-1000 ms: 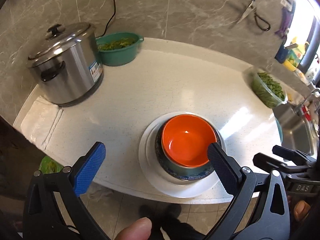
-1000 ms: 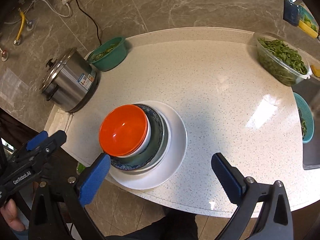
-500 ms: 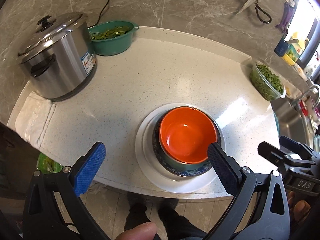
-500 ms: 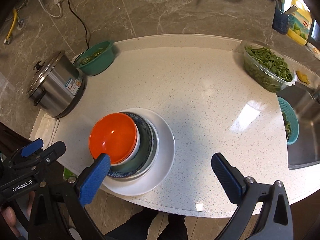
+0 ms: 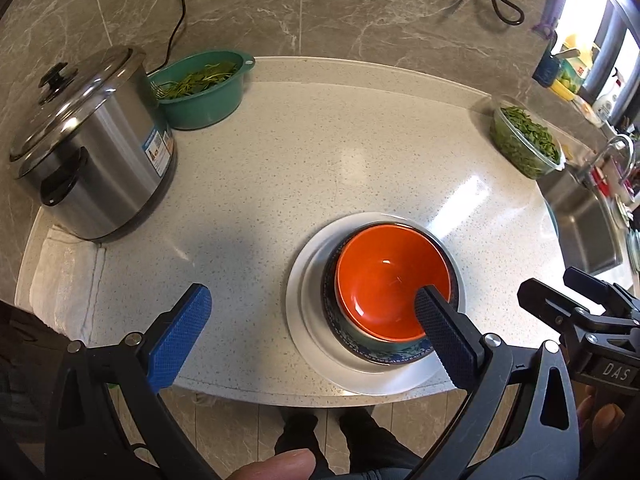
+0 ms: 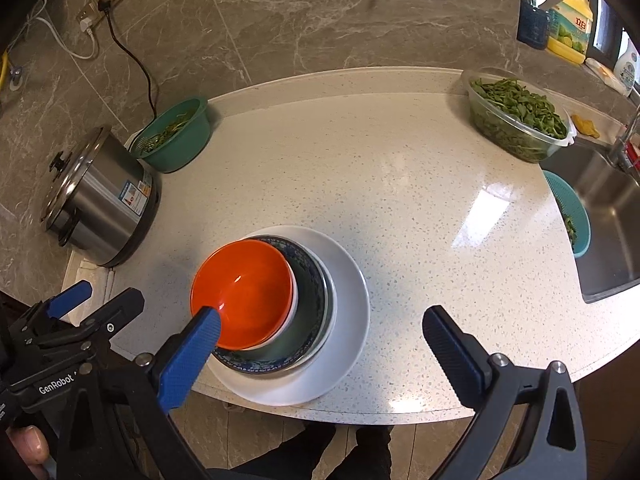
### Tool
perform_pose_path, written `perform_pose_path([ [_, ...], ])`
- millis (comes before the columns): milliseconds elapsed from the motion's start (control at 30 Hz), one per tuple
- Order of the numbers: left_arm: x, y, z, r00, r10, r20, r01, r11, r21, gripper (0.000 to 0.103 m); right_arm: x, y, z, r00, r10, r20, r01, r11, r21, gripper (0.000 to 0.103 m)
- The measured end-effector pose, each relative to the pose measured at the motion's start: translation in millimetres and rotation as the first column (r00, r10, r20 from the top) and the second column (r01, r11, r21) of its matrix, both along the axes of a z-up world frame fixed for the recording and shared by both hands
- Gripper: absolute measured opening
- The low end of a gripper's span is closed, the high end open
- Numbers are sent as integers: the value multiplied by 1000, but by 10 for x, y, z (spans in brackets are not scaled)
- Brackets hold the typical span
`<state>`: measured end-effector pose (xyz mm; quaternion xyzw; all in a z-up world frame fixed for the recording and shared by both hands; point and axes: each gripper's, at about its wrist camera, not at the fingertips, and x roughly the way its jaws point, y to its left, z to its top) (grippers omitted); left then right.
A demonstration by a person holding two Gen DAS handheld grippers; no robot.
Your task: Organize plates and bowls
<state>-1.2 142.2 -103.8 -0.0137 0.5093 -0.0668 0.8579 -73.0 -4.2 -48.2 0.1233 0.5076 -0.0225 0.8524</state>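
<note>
An orange bowl [image 5: 390, 280] sits nested in a blue-patterned bowl [image 5: 384, 354], stacked on a white plate [image 5: 308, 320] near the counter's front edge. The stack also shows in the right wrist view: orange bowl [image 6: 244, 292], patterned bowl [image 6: 310, 288], plate [image 6: 348, 320]. My left gripper [image 5: 308, 316] is open and empty, held above and in front of the stack. My right gripper [image 6: 320, 330] is open and empty, also above and in front of the stack.
A steel rice cooker [image 5: 88, 148] and a green basin of greens [image 5: 200, 88] stand at the left back. A clear tub of greens [image 6: 518, 114] stands at the right back. A sink [image 6: 612, 216] with a teal colander [image 6: 570, 216] lies right. A cloth [image 5: 64, 276] lies by the cooker.
Both grippers have drawn back and up from the stack, so the counter looks farther away. The stack has not moved. Both grippers stay open.
</note>
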Motion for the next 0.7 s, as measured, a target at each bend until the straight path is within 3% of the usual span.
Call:
perform_pose_path([
  [700, -63, -136, -87, 1000, -12, -14, 12, 1000, 15, 103, -35, -52, -61, 999, -39, -30, 39, 999, -11, 103],
])
